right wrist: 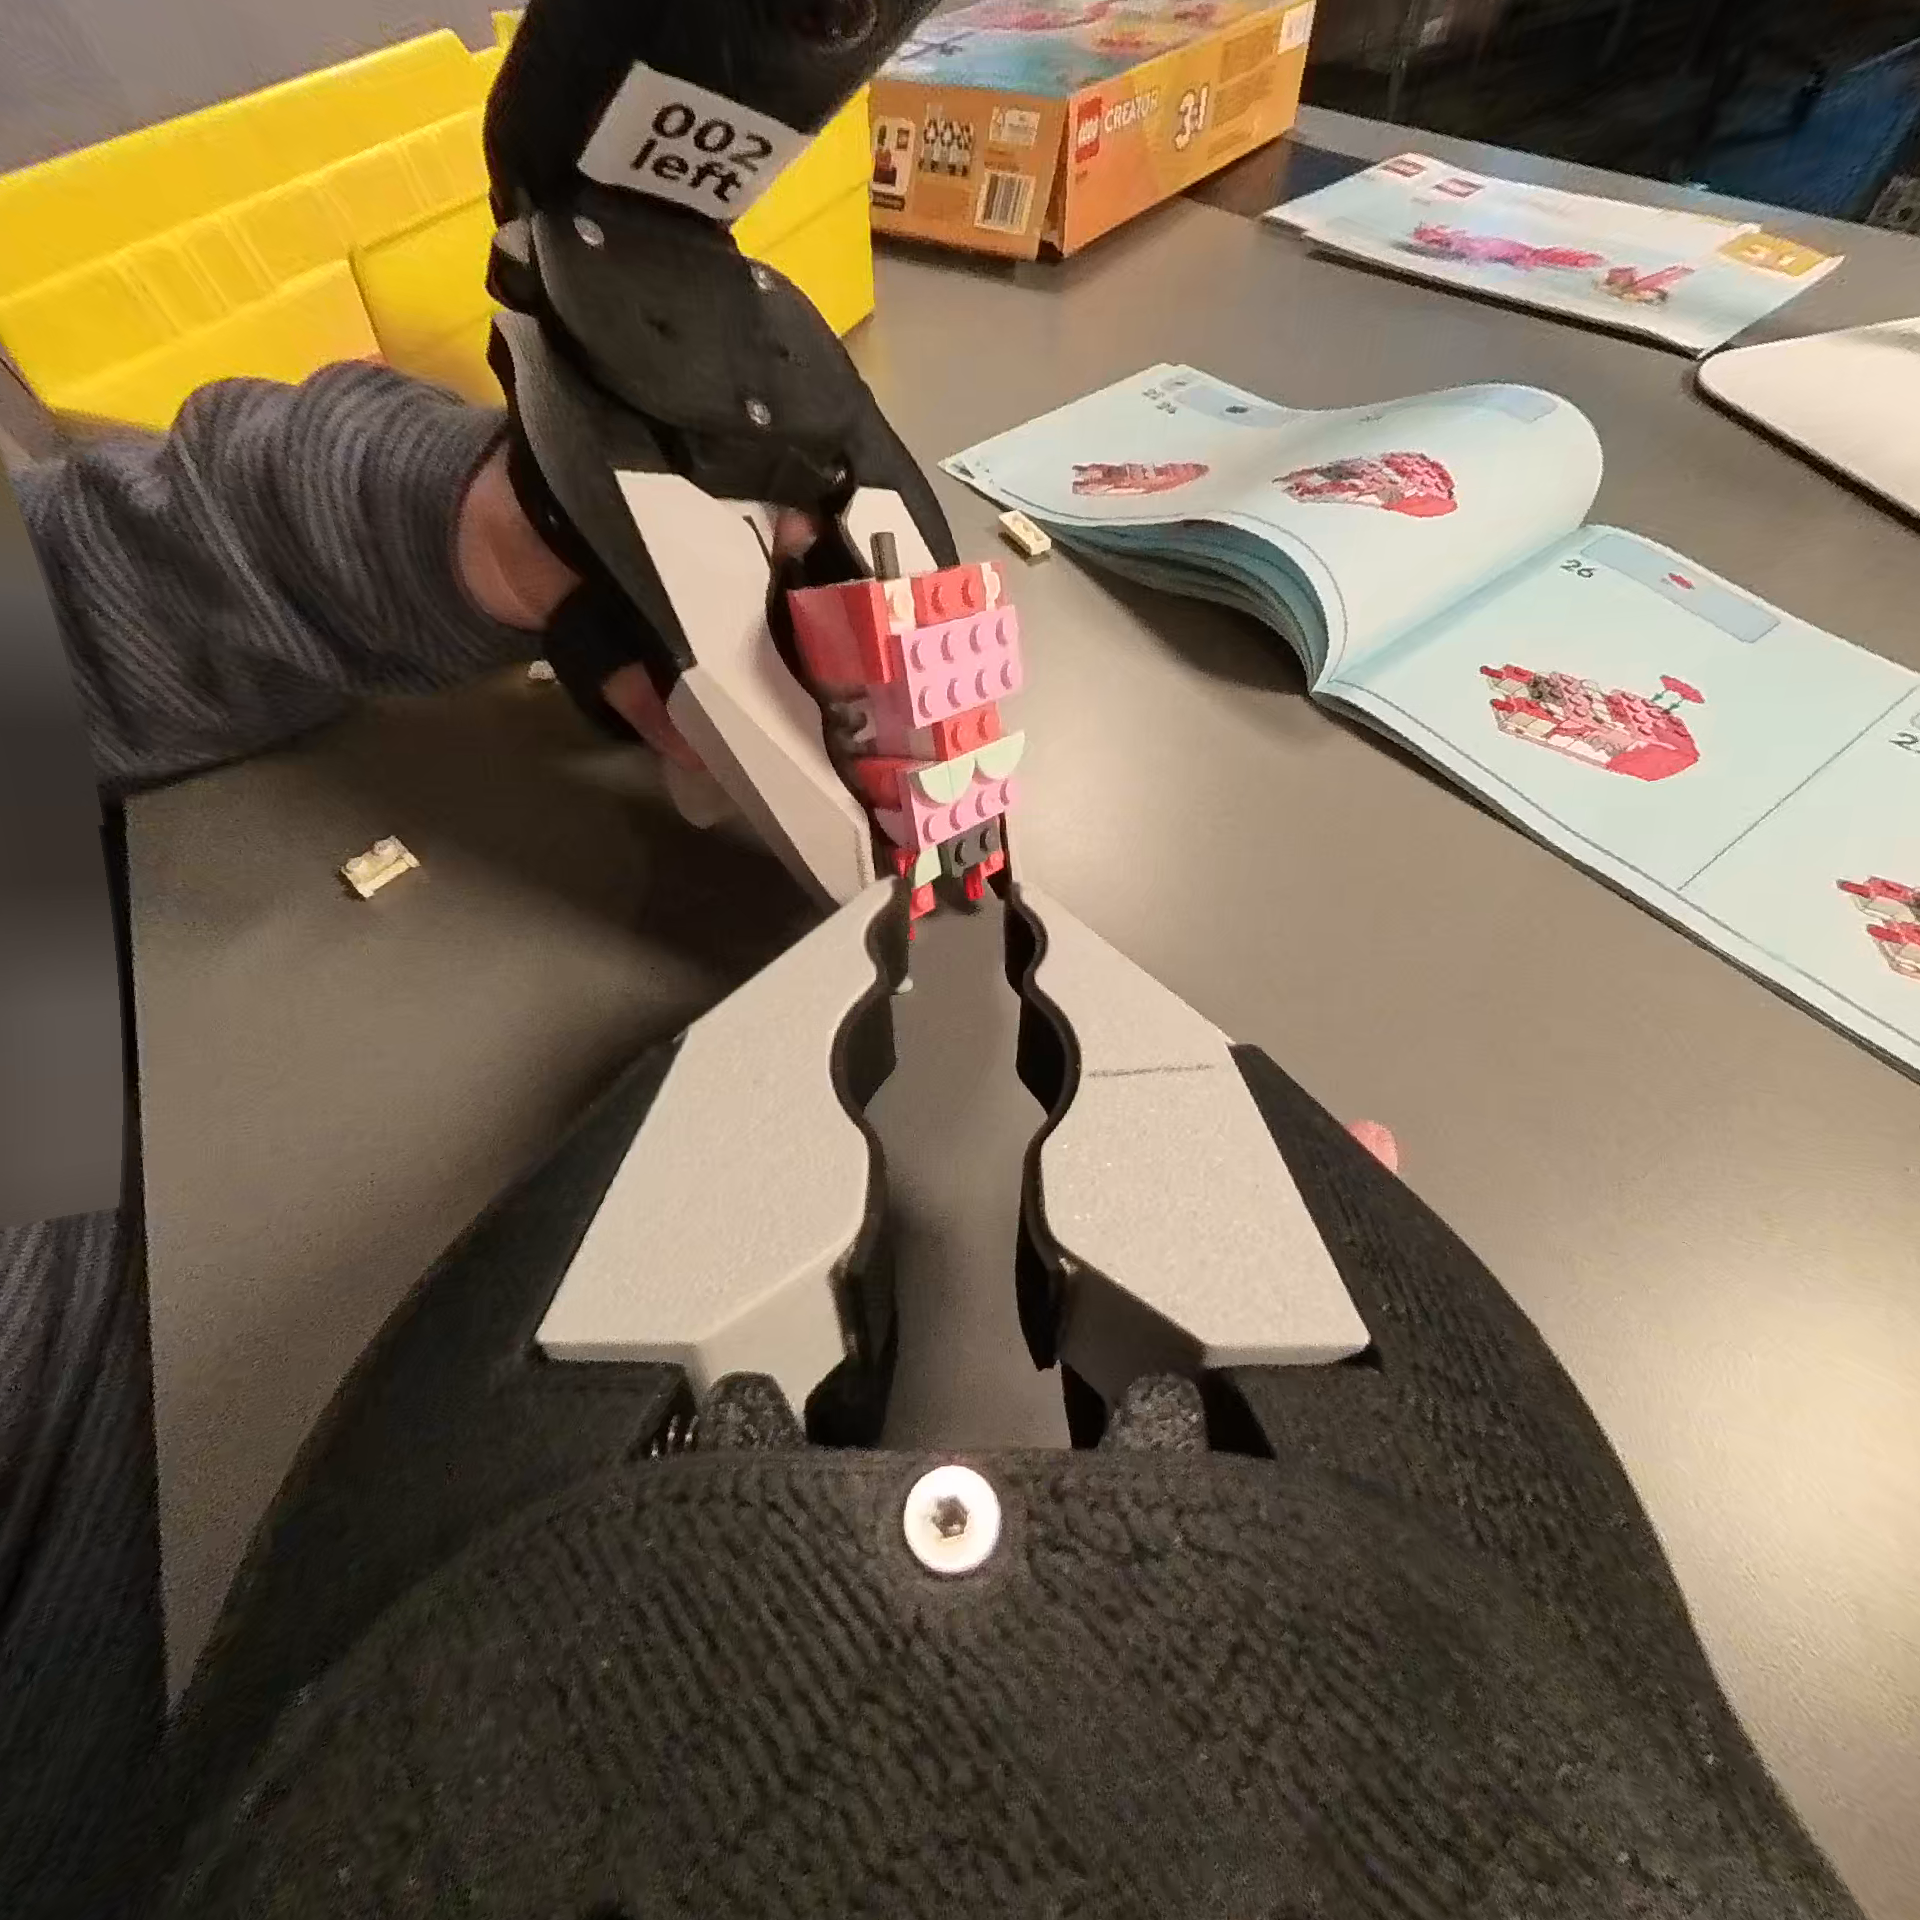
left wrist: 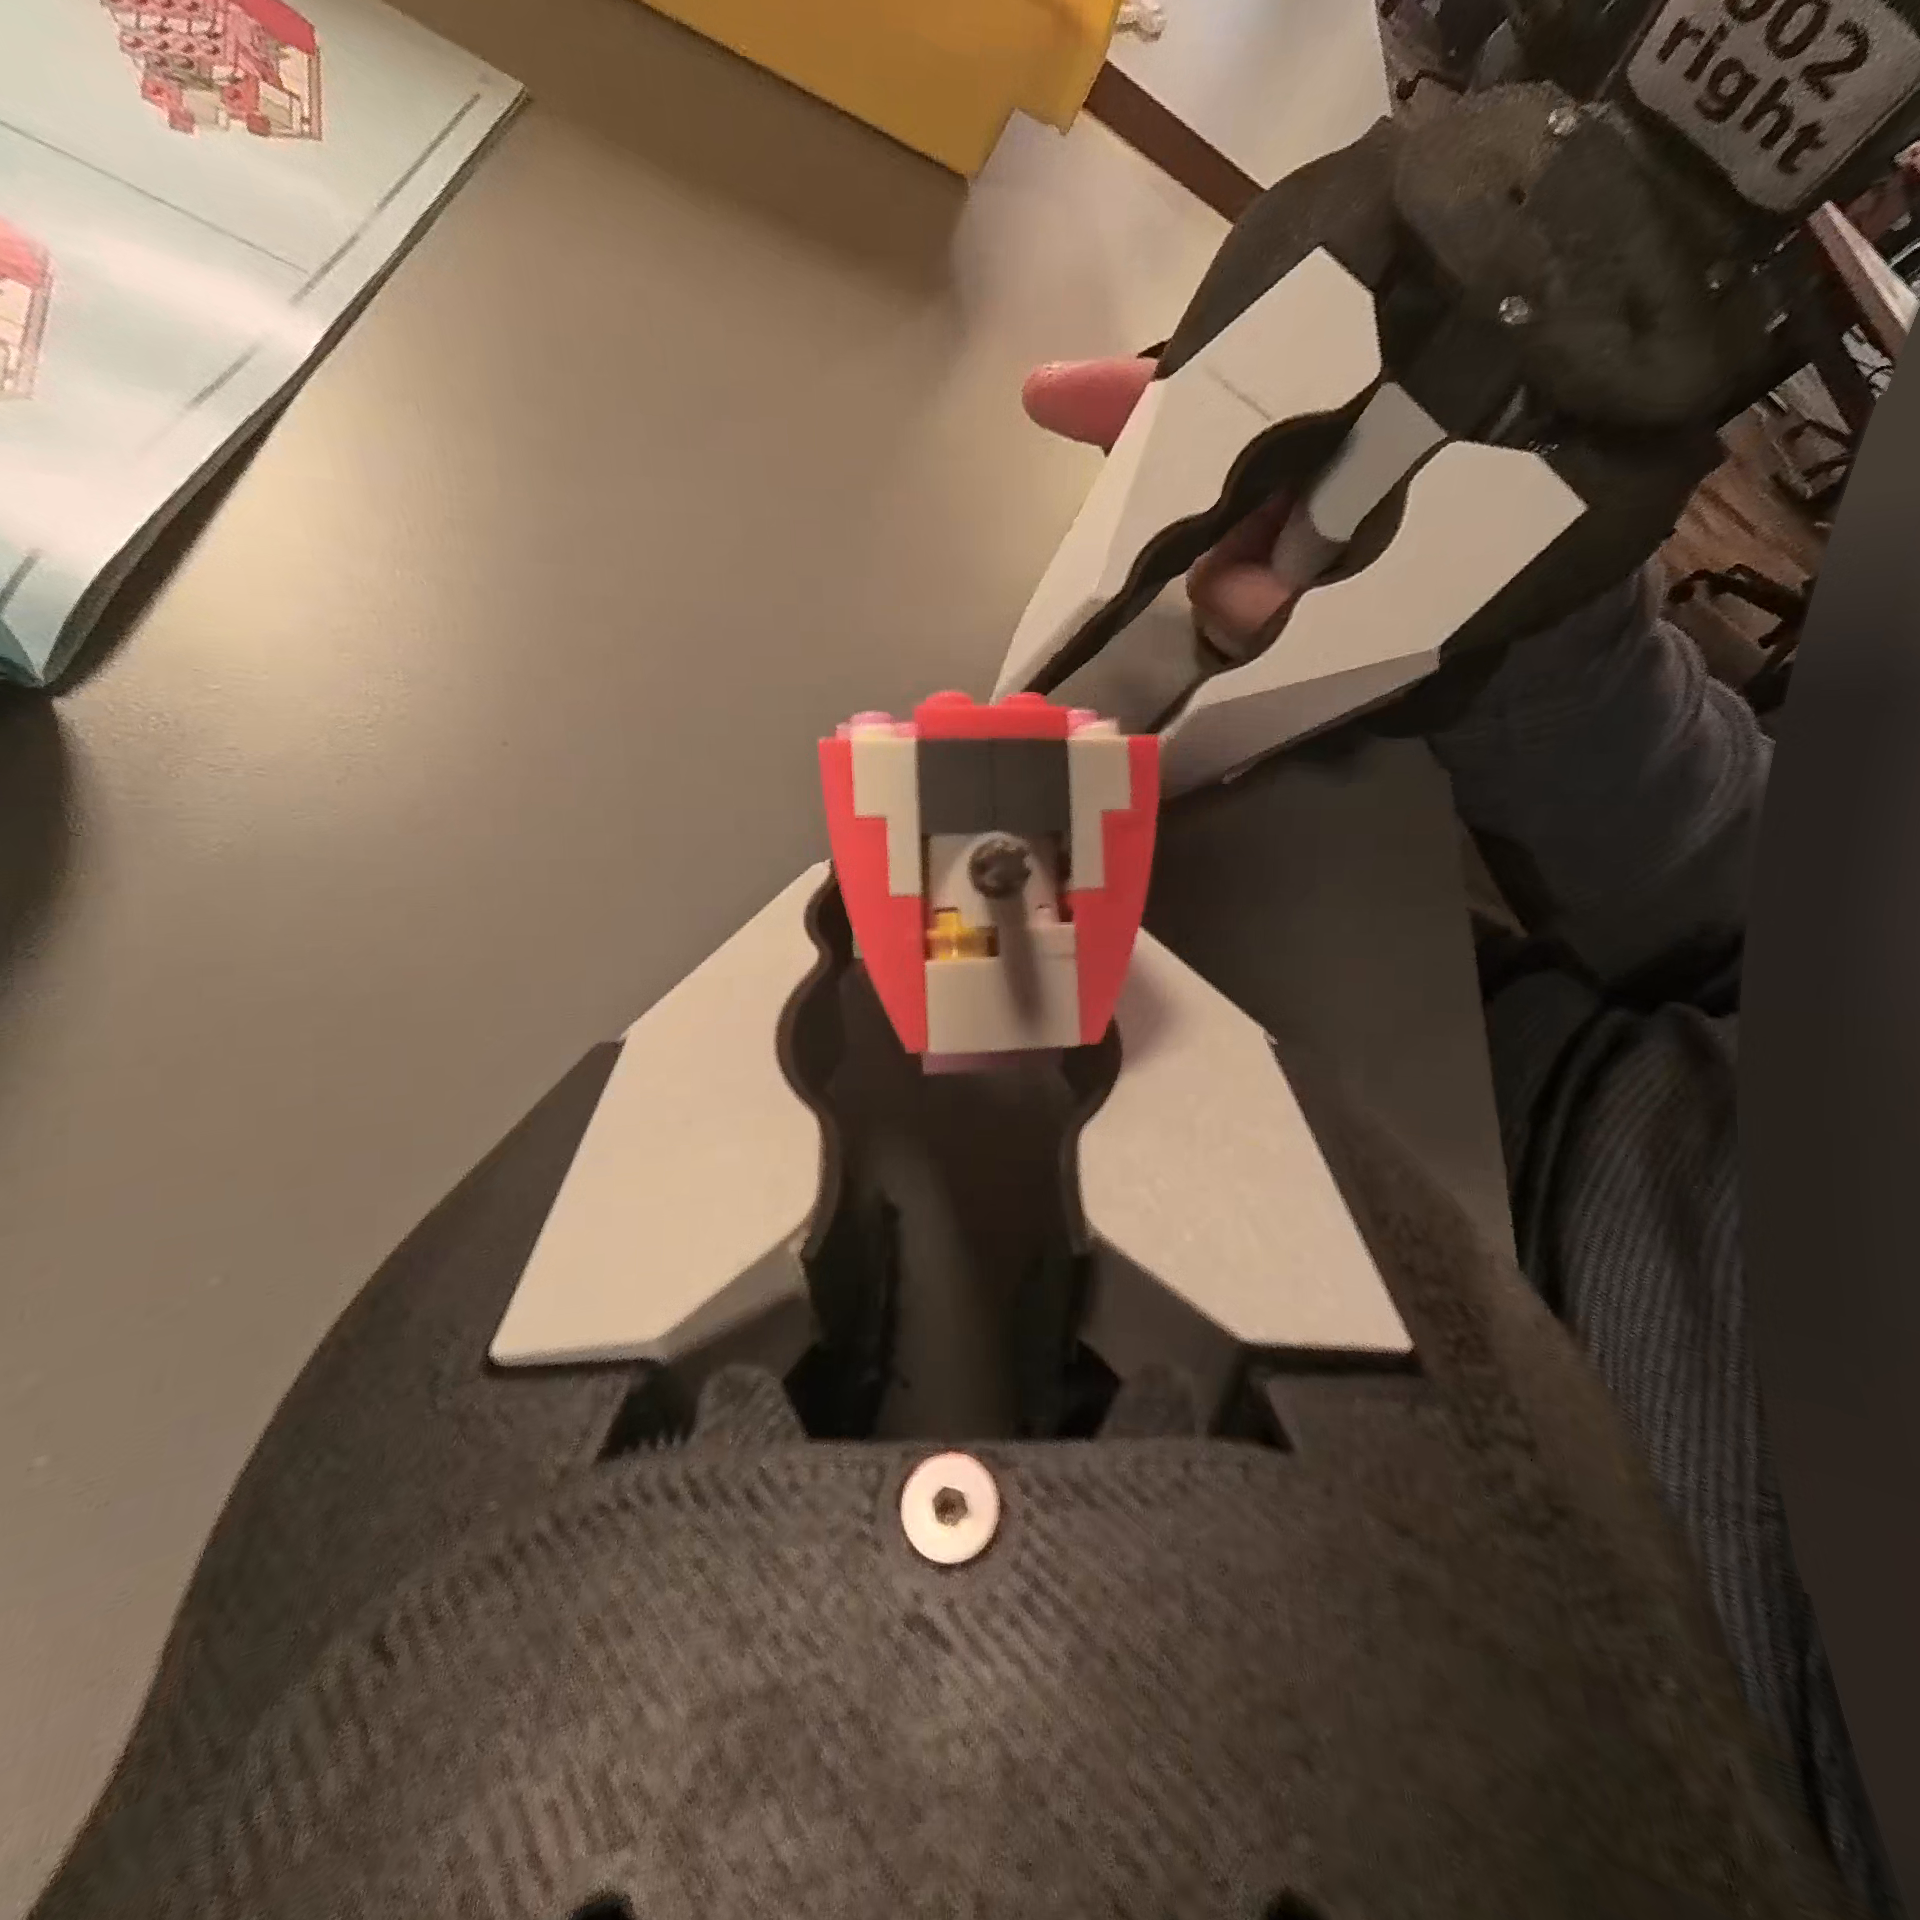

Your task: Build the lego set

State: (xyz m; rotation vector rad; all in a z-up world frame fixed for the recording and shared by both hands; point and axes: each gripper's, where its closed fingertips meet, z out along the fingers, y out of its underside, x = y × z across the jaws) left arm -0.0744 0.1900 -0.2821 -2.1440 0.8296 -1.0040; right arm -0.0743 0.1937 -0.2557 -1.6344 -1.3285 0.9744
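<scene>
My left gripper (left wrist: 982, 914) is shut on the lego model (left wrist: 883, 904), a red, white and pink build with a dark pin on its near face, and holds it above the table. In the right wrist view the model (right wrist: 961, 665) hangs upright against the left gripper's grey finger (right wrist: 727, 665). My right gripper (right wrist: 951, 914) is open, and its tips stand on either side of the small red pieces at the model's lower end. I see no piece in its grasp. It also shows in the left wrist view (left wrist: 1101, 727), just right of the model.
An open instruction booklet (right wrist: 1455, 623) lies on the grey table (right wrist: 1247, 987) to the right, and another booklet (right wrist: 1558, 249) lies farther back. Yellow bins (right wrist: 208, 260) and the set's box (right wrist: 1081, 135) stand behind. Small cream pieces (right wrist: 379, 864) (right wrist: 1029, 532) lie loose. The grippers are tip to tip, or close to it.
</scene>
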